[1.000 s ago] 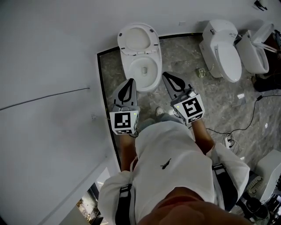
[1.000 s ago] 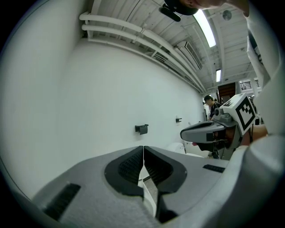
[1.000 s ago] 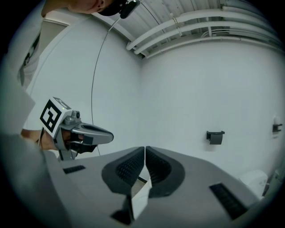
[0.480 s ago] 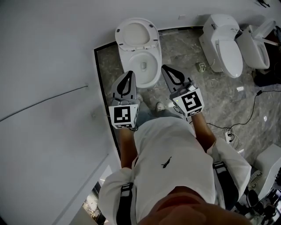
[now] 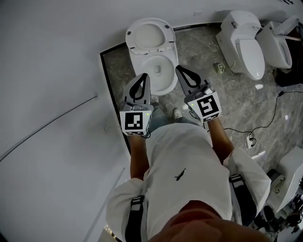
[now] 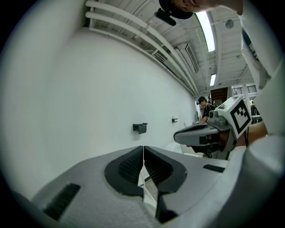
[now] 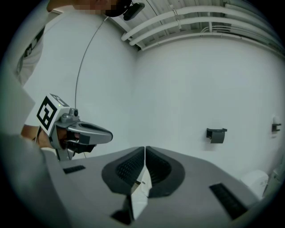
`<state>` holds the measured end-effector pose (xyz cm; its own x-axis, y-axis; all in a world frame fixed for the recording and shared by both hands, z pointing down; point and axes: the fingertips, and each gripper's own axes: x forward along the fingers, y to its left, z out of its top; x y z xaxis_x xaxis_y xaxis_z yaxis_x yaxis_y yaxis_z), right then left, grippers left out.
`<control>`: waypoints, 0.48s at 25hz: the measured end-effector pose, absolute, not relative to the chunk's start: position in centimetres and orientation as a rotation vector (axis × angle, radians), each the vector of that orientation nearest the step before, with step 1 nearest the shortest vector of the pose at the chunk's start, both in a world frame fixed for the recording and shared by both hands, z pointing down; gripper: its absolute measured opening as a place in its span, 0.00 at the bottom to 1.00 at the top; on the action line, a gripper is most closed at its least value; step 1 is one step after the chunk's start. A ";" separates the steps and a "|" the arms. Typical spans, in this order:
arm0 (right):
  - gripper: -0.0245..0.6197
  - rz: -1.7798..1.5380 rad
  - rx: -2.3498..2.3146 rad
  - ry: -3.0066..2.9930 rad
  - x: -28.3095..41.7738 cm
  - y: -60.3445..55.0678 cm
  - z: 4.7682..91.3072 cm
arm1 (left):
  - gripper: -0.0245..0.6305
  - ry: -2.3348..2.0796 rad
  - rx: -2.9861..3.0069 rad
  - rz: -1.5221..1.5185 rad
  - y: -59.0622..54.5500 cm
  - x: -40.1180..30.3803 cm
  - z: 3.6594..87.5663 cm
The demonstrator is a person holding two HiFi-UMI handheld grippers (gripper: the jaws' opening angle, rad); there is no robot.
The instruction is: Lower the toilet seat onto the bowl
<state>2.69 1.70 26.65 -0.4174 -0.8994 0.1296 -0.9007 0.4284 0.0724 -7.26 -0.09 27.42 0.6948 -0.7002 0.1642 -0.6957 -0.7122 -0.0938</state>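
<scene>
Hovering with jaws closed together and empty, the left gripper (image 5: 143, 76) and right gripper (image 5: 180, 69) flank the toilet bowl (image 5: 163, 88), whose seat (image 5: 130, 38) stands raised against the wall.

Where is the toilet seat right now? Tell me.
Head view, top centre: the toilet seat stands raised at the white wall, directly behind the open bowl, just beyond the tips of the left tongs and right tongs.
</scene>
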 end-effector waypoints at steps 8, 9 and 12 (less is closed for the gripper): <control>0.09 0.062 1.668 -2.454 1.2 -4.0 27.6 | 0.08 1.089 -2.915 -0.326 -6.3 -8.6 28.3; 0.09 0.064 1.676 -2.443 1.1 -4.7 27.7 | 0.08 1.077 -2.923 -0.329 -7.1 -8.6 28.5; 0.09 0.075 1.702 -2.411 0.8 -6.5 27.9 | 0.08 1.040 -2.960 -0.327 -9.1 -8.9 28.8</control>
<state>0.78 -6.46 27.90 -0.3230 -0.9286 0.1828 -0.9381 0.3396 0.0673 -8.86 -9.07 28.81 0.7612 -0.6174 0.1984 -0.6200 -0.7825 -0.0564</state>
